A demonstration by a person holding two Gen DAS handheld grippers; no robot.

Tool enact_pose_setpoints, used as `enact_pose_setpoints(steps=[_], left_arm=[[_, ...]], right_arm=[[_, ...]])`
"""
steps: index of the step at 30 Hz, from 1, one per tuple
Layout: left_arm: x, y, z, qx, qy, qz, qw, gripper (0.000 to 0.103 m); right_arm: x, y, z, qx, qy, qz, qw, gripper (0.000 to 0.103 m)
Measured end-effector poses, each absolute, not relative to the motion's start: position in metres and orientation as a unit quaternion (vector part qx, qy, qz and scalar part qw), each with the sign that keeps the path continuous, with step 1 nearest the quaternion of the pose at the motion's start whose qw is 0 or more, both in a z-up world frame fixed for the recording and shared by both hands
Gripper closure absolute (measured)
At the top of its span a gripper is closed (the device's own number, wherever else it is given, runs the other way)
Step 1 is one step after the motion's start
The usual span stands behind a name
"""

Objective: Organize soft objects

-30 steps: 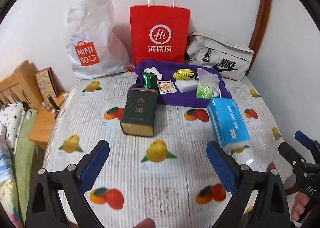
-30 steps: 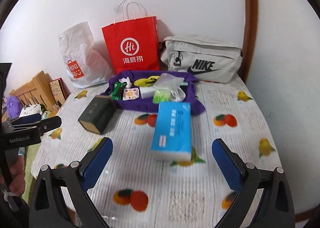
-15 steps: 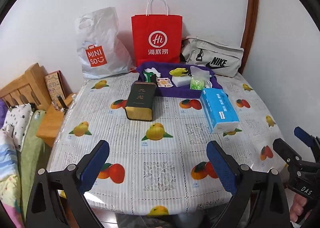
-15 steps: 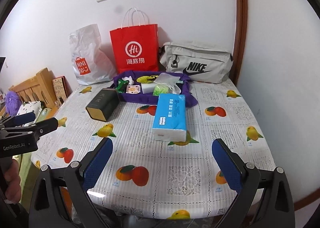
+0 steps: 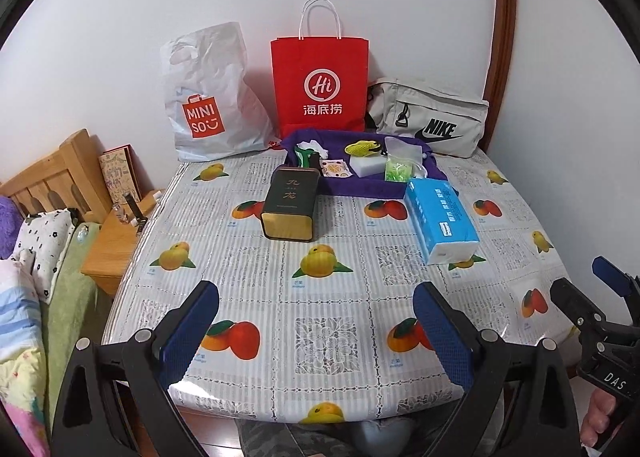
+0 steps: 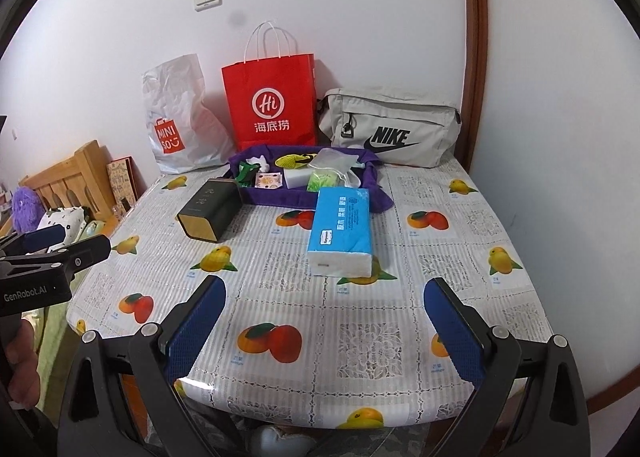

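Fingers (image 6: 452, 331) spread, tissue pack (image 6: 342, 231) beyond

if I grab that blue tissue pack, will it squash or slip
The tissue pack looks like soft paper in glossy film, so it would likely squash and may slip. It lies flat and blocky, unlikely to roll. Probably light.

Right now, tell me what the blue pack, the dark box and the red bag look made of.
Blue pack: glossy plastic film over soft white tissue, showing at its end. Dark box: probably metal, with a gold-rimmed end and a slight sheen. Red bag: matte paper, with crisp creases and white cord handles.
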State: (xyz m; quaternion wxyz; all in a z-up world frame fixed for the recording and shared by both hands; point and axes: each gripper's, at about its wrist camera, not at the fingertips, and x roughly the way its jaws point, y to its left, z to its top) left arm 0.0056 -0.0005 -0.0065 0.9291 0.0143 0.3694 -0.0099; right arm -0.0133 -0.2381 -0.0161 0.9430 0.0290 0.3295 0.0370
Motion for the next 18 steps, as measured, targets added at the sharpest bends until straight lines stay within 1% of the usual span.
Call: enact_pose_setpoints(steps=[18], left_arm=[[0.0054, 0.0014, -0.0057, 0.014, 0.368, -0.01, 0.93, 0.005]], right_arm=[[-0.0157, -0.2388, -0.0146, 0.027, 0.332, 0.036, 0.942, 0.004]])
